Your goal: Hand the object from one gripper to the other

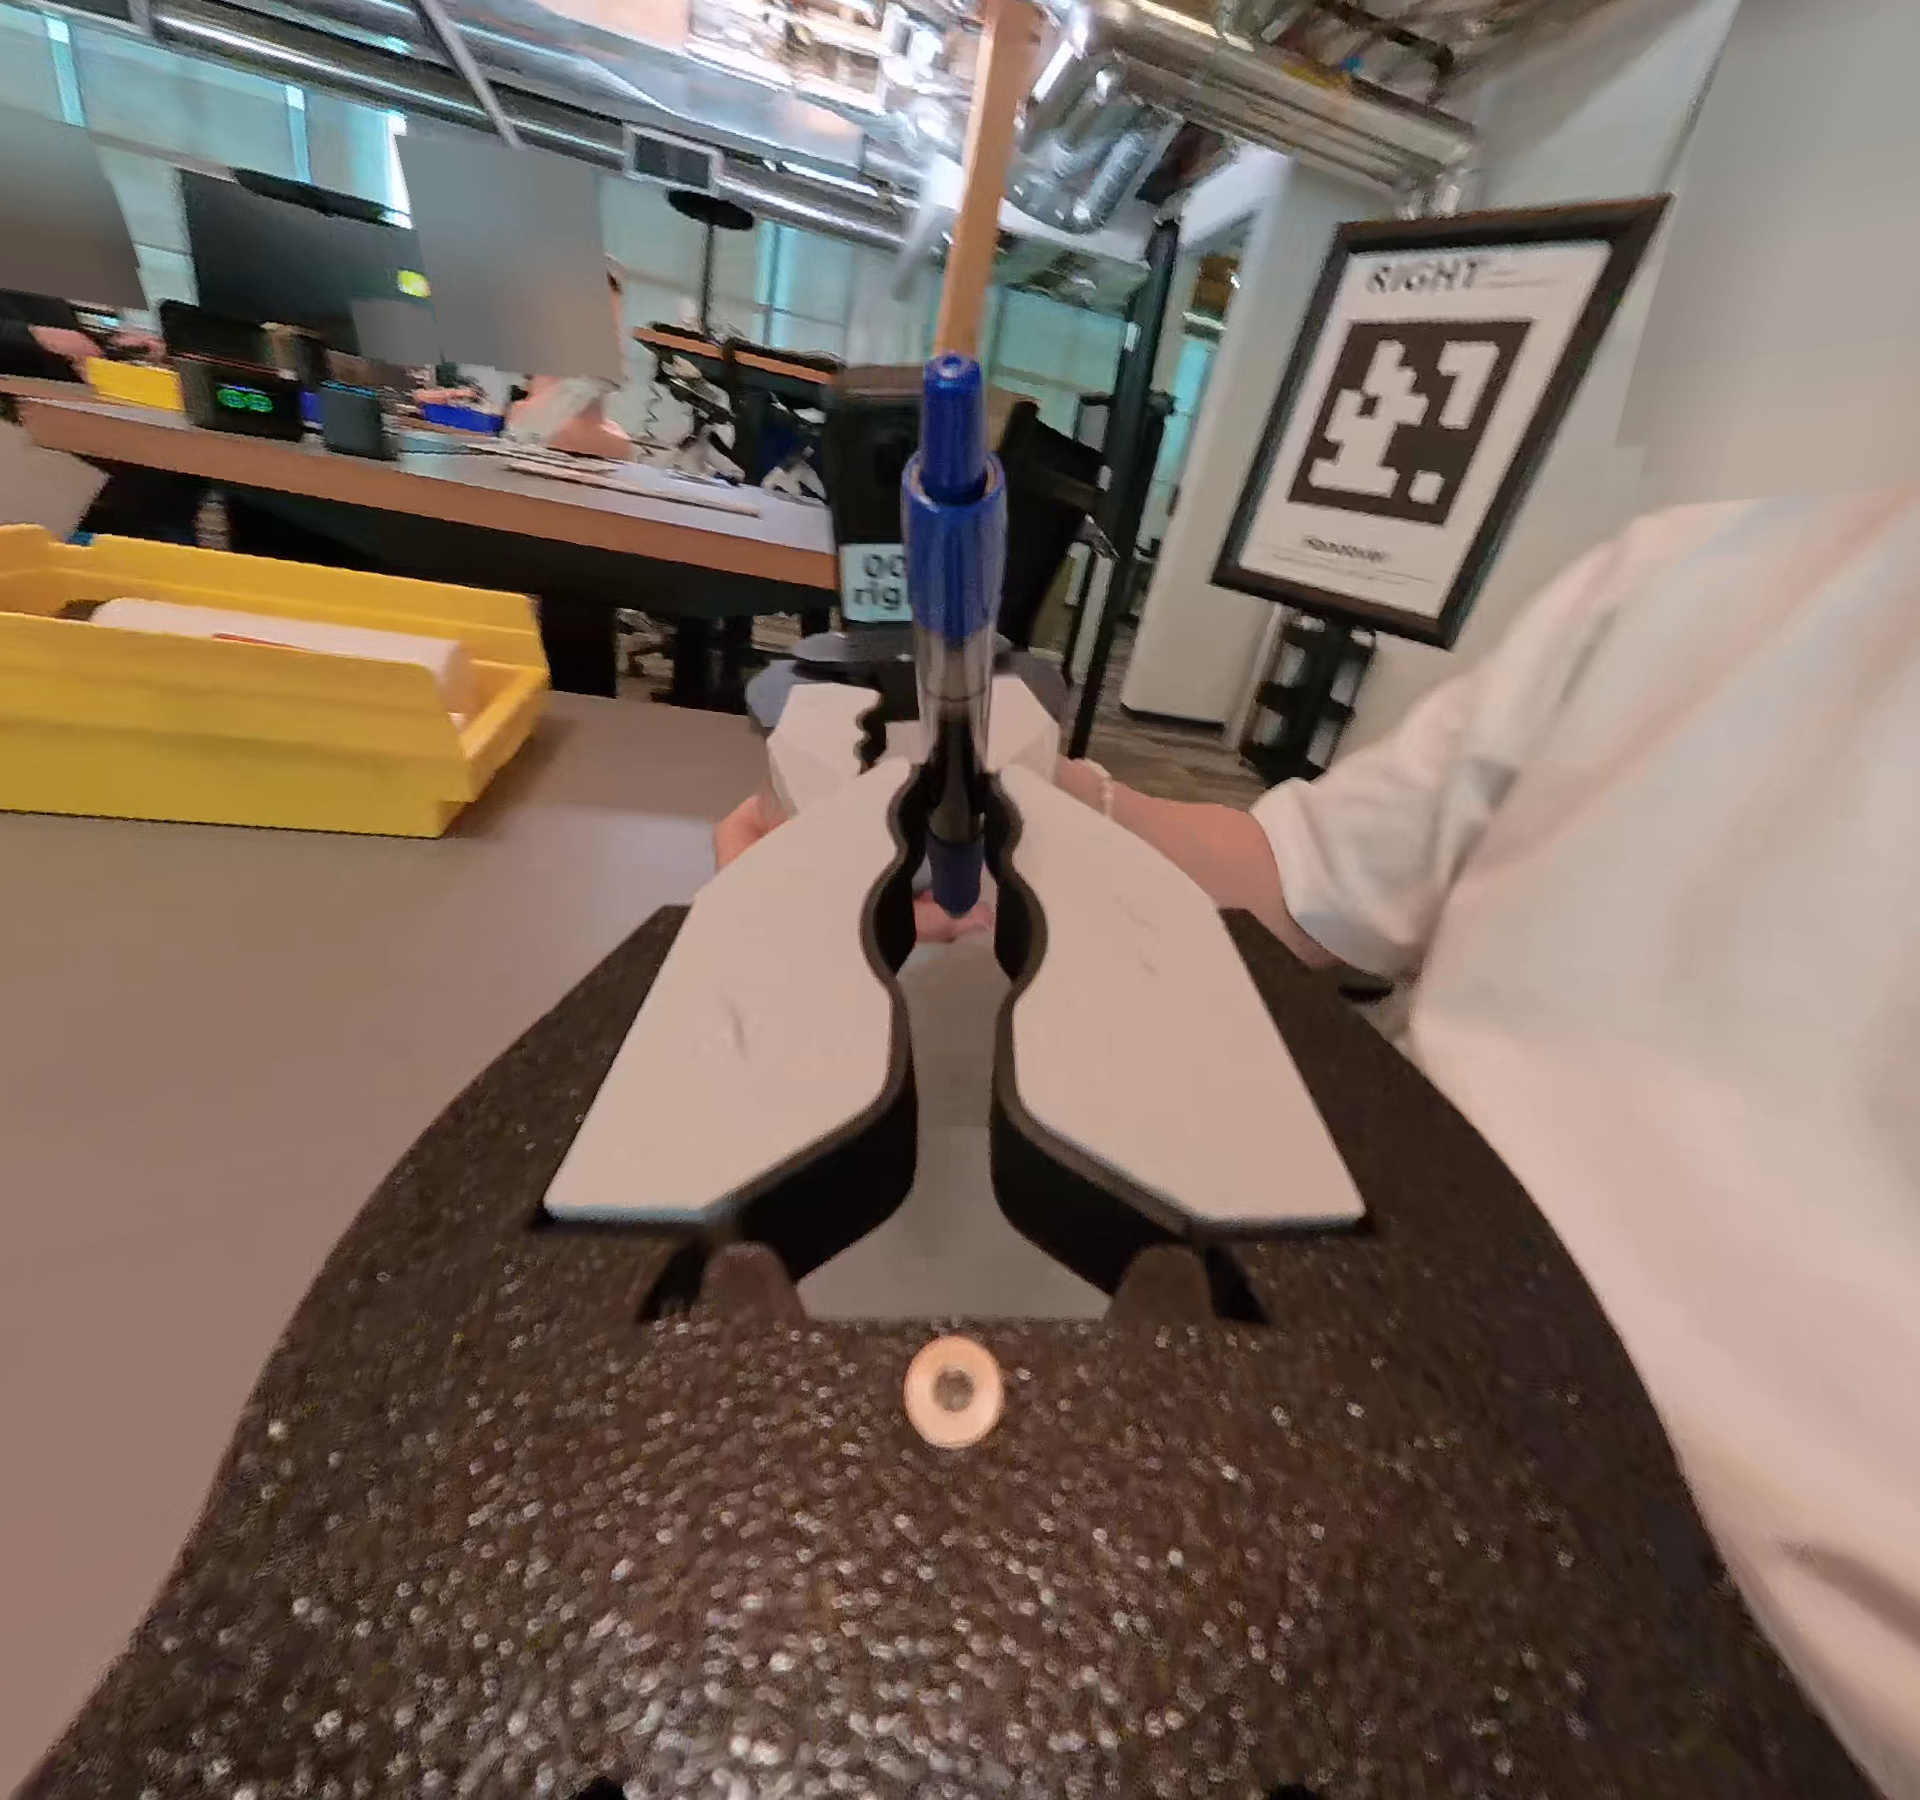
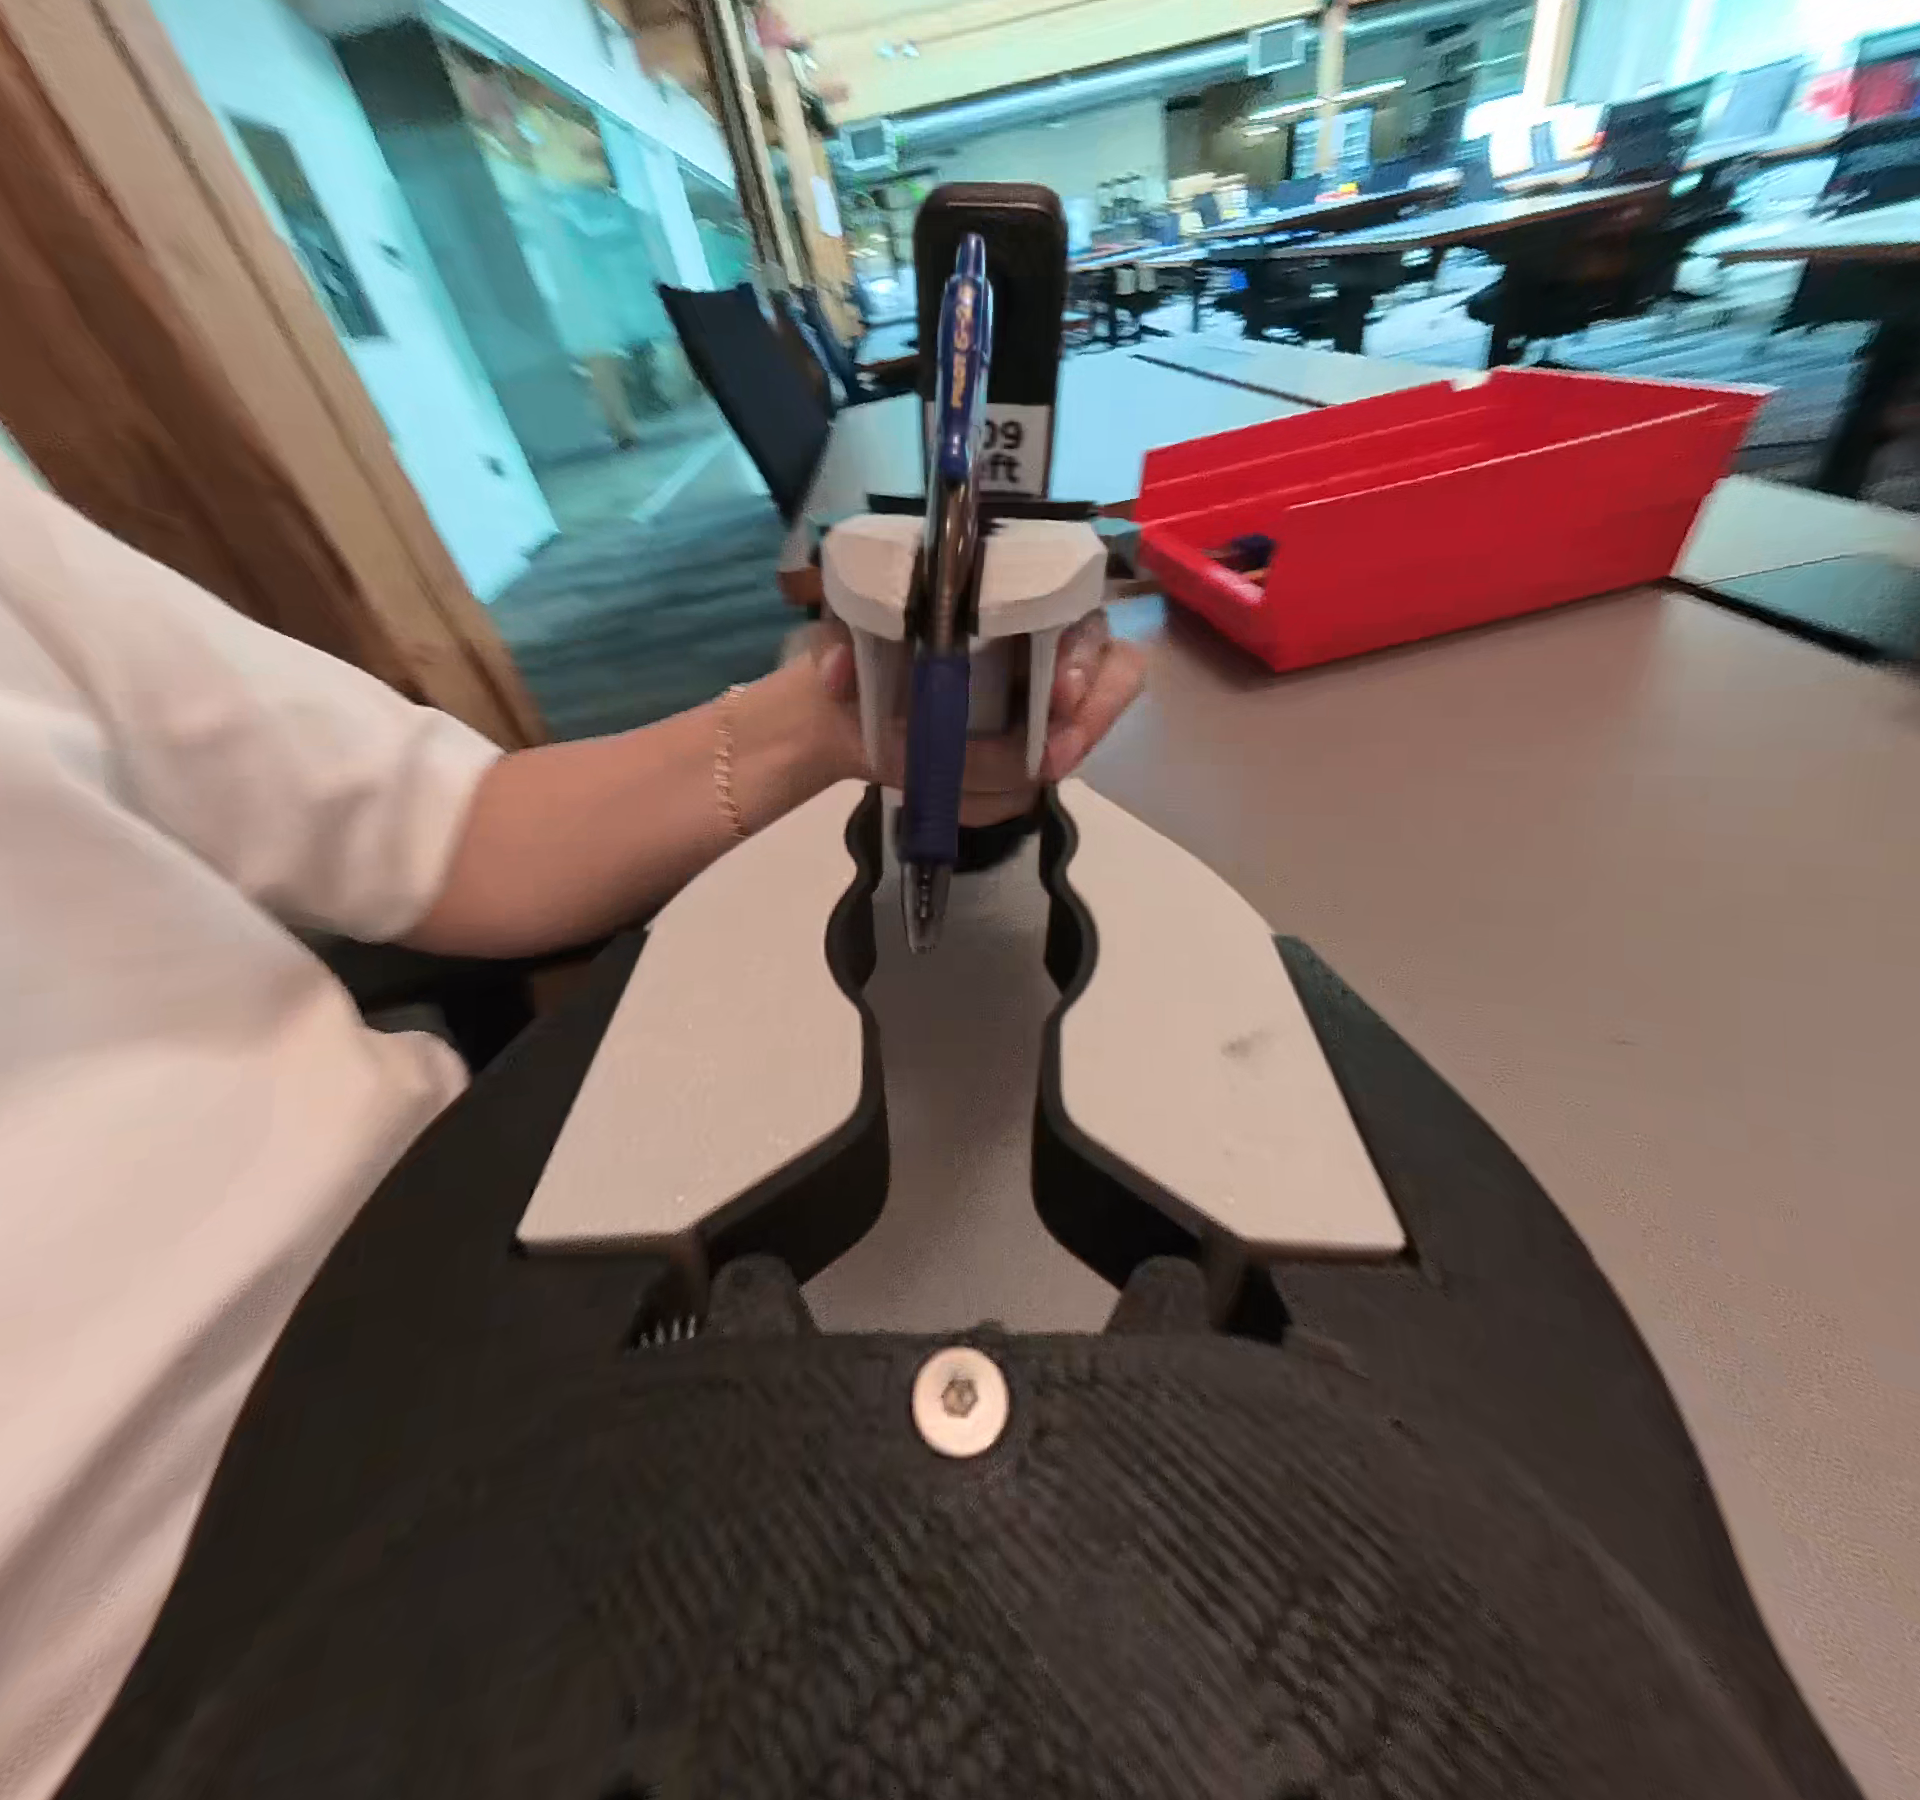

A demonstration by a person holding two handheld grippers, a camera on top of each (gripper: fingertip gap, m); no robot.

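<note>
Upright between two facing grippers, a blue pen changes hands.
Left wrist view: the left gripper [image 1: 951, 815] pinches the pen [image 1: 951, 545] low on its barrel, a yellow bin [image 1: 260, 742] on the table [image 1: 260, 1023]. Right wrist view: the right gripper [image 2: 951, 877] is spread wide, its fingers clear of the pen's [image 2: 940, 711] tip; a red bin [image 2: 1455, 524] lies beyond.

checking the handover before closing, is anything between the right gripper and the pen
Nothing visible. The pen, clamped upright in the left gripper, hangs with its tip between the open fingers of the right gripper; only the table lies below.
</note>
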